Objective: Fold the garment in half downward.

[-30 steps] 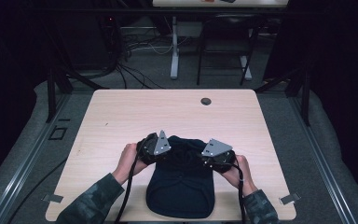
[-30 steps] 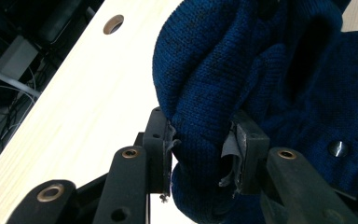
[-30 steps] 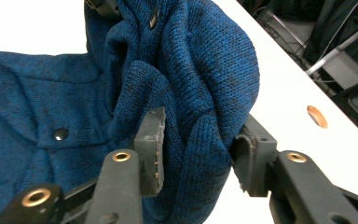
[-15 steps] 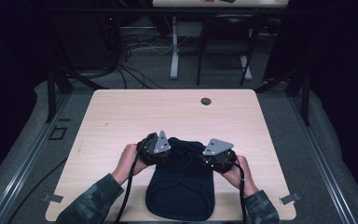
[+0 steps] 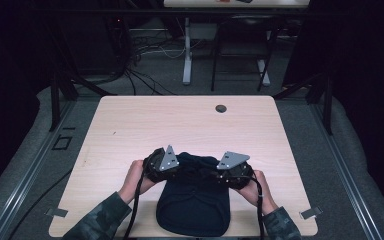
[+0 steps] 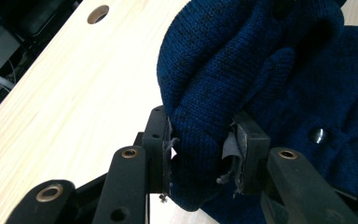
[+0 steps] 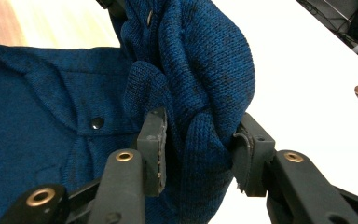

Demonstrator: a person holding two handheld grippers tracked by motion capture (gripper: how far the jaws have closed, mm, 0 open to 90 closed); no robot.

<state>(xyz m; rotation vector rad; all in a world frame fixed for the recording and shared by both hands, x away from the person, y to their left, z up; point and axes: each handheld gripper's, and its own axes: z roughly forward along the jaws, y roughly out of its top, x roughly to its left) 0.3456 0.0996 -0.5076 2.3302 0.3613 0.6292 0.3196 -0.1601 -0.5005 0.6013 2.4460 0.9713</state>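
you have one dark blue knitted garment (image 5: 195, 207) on the table (image 5: 130, 125), lying at the near edge between your two hands, and two grippers on it. your left gripper (image 5: 176, 171) sits at the garment's upper left corner, your right gripper (image 5: 214, 175) at its upper right, both near the far end of the cloth and close to each other.

in the left gripper view, the left gripper (image 6: 200, 144) has a thick bunched fold of the garment (image 6: 261, 70) between its two fingers (image 6: 157, 140), and the pads press on the knit from both sides; its jaws have just been closing on that fold. in the right gripper view, the right gripper (image 7: 198, 144) clamps a similar fold of the garment (image 7: 196, 60) between its fingers (image 7: 153, 140); its jaws have just been opening a little, cloth between them. one snap button (image 7: 96, 122) shows beside that fold, and one round hole (image 5: 221, 108) lies in the table's far side.
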